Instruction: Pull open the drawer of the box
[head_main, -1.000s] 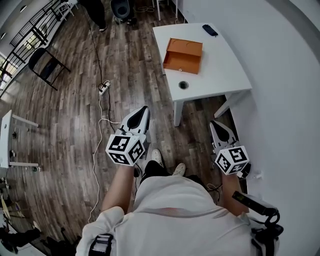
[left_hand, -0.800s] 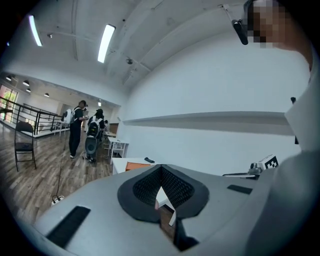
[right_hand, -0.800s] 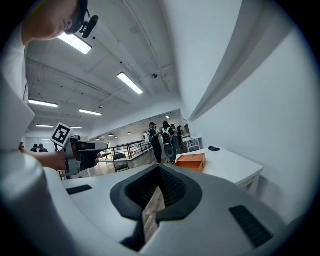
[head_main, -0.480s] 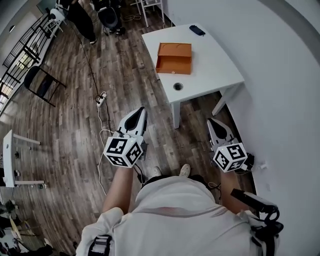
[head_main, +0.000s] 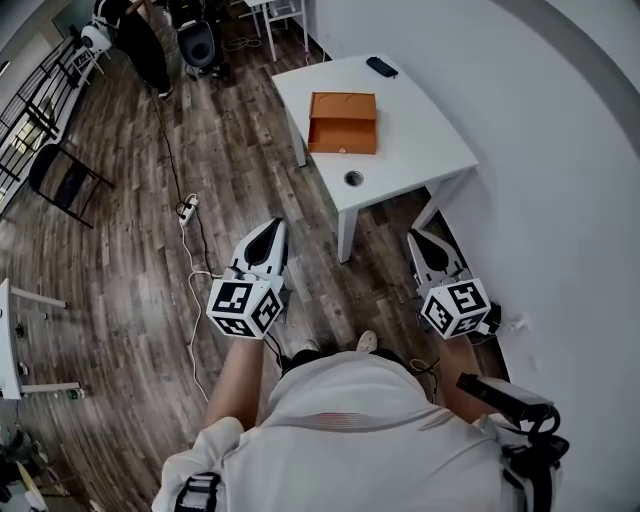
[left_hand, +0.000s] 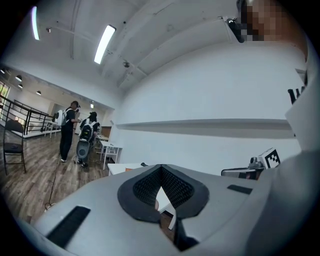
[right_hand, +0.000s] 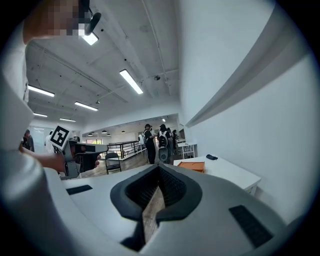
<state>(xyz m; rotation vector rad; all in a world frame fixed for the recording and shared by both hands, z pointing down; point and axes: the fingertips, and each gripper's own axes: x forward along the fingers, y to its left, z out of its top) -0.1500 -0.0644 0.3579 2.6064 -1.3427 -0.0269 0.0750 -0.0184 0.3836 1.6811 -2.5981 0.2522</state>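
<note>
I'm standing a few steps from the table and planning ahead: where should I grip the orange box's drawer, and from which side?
Take the small knob on the orange box's front face, which faces the table end nearest you. Come in level from that end; it looks like the only protruding part.

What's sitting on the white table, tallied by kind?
orange box: 1
small dark device: 1
Total: 2
</note>
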